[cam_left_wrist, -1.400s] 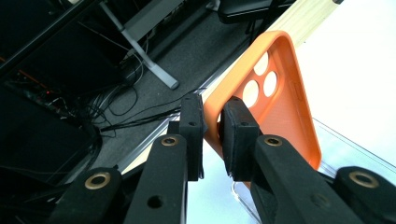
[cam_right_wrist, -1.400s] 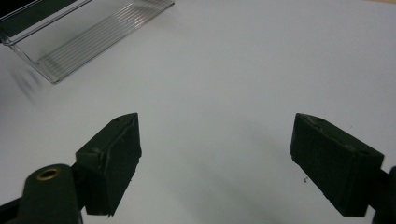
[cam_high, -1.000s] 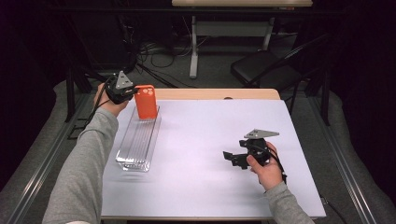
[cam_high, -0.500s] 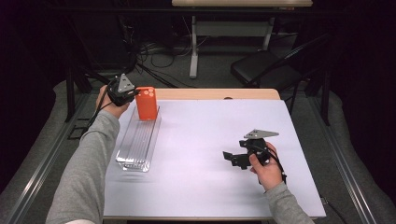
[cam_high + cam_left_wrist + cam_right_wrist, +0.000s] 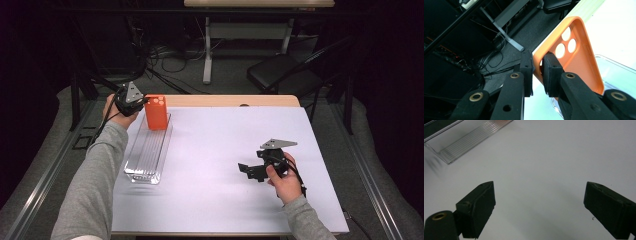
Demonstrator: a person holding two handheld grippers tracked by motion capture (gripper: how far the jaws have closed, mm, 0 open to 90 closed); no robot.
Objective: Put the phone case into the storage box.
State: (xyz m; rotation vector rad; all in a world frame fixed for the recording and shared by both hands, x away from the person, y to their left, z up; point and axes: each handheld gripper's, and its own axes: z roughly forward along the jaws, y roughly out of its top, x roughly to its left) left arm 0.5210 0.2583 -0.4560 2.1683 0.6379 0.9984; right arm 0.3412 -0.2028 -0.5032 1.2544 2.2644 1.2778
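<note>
Left tool (image 5: 141,101) gripping orange phone case (image 5: 156,113), clear tray (image 5: 148,155) below

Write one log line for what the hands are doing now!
left gripper: shut on orange phone case | case: upright in clear tray | right gripper: open, idle

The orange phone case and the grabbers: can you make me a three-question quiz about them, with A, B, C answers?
1. Where is the orange phone case?
A. At the far end of the clear plastic tray
B. Beside the right gripper
C. On the floor

2. How many round holes show in the case?
A. One
B. Three
C. Six

3. How do the right gripper's jaws stand?
A. Shut on the tray
B. Shut on the case
C. Wide open, holding nothing

Answers: 1 A, the high view shows it upright there, held by the left gripper. 2 B, three show in the left gripper view. 3 C, bare white table lies between them.
</note>
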